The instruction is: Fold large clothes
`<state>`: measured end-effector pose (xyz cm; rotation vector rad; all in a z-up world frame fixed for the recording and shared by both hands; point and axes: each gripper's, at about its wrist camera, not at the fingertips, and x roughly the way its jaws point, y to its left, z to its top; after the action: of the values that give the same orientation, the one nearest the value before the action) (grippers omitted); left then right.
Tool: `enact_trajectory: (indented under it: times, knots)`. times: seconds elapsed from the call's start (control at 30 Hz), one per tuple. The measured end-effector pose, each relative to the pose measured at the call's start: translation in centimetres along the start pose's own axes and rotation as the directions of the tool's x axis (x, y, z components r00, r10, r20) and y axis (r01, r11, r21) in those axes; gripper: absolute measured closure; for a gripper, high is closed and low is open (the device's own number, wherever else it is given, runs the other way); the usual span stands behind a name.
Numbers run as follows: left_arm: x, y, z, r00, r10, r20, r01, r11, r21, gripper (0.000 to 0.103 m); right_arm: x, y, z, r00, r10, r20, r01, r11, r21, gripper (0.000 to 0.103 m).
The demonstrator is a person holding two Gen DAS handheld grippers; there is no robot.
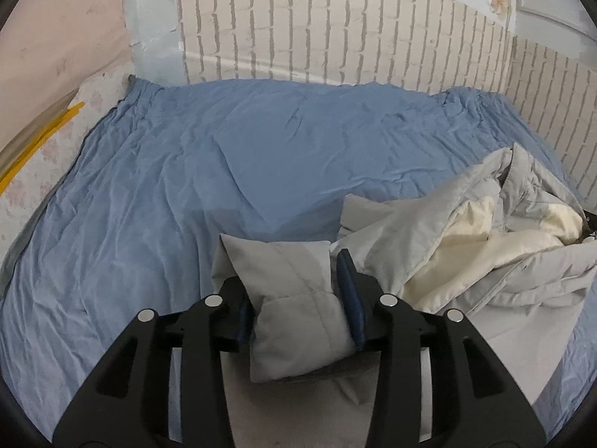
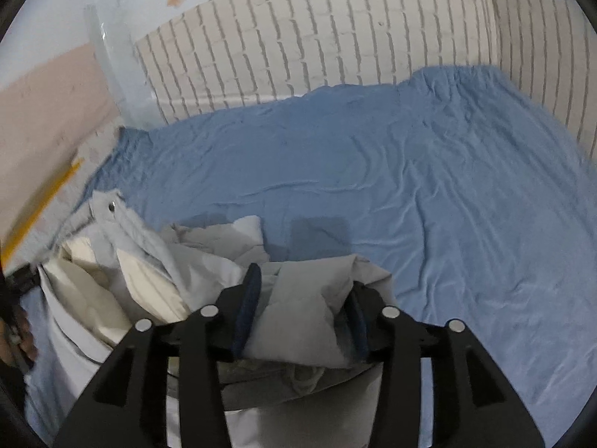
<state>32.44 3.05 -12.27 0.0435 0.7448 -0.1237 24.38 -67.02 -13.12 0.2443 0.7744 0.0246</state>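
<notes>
A large light grey padded jacket (image 1: 496,261) with a cream lining lies bunched on a blue bed sheet (image 1: 224,171). In the left wrist view my left gripper (image 1: 294,298) is shut on a grey padded part of the jacket, held between its blue pads (image 1: 350,295). In the right wrist view my right gripper (image 2: 304,317) is shut on another grey fold of the jacket (image 2: 149,272), whose bulk lies to its left with a metal snap showing. The sheet (image 2: 429,194) spreads ahead.
A white brick-pattern wall (image 1: 335,30) borders the bed at the back and right. A pink wall with a yellow strip (image 1: 41,138) is on the left. The other hand (image 2: 18,339) shows at the right wrist view's left edge.
</notes>
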Motion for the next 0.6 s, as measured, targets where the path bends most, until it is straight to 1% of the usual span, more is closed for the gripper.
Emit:
enact_trajectory:
  times: [0.1,0.23,0.3,0.47,0.53,0.6]
  knots:
    - [-0.6,-0.8,0.1,1.000,0.016,0.011,-0.017,1.000,0.020,0.060,0.0,0.0,-0.2,1.000,-0.008,-0.001,0.008,1.000,0.004,0.058]
    - [-0.9,-1.3,0.0,0.999,0.033,0.010,-0.033,0.999,0.039,0.059,0.3,0.7,-0.6,0.999,-0.043,0.004,0.043,0.999,-0.018,0.058]
    - [-0.5,-1.4,-0.2,0.999,0.036,-0.015,-0.035,0.998,0.050,0.056,0.4,0.9,-0.7,0.999,-0.052,0.004,0.052,0.998,-0.032,0.058]
    - [1.2,-2.2,-0.3,0.997,0.044,-0.061,-0.040,0.997,0.067,0.051,1.9,1.8,-1.2,0.993,-0.108,-0.047,0.103,0.990,-0.099,0.058]
    - [1.3,-2.3,-0.4,0.997,0.043,-0.060,-0.039,0.997,0.066,0.047,2.2,2.2,-1.5,0.991,-0.129,-0.046,0.122,0.984,-0.126,0.058]
    - [1.1,-2.1,-0.6,0.998,0.028,-0.057,-0.025,0.998,0.055,0.044,2.7,2.3,-1.4,0.989,-0.141,-0.052,0.134,0.983,-0.130,0.058]
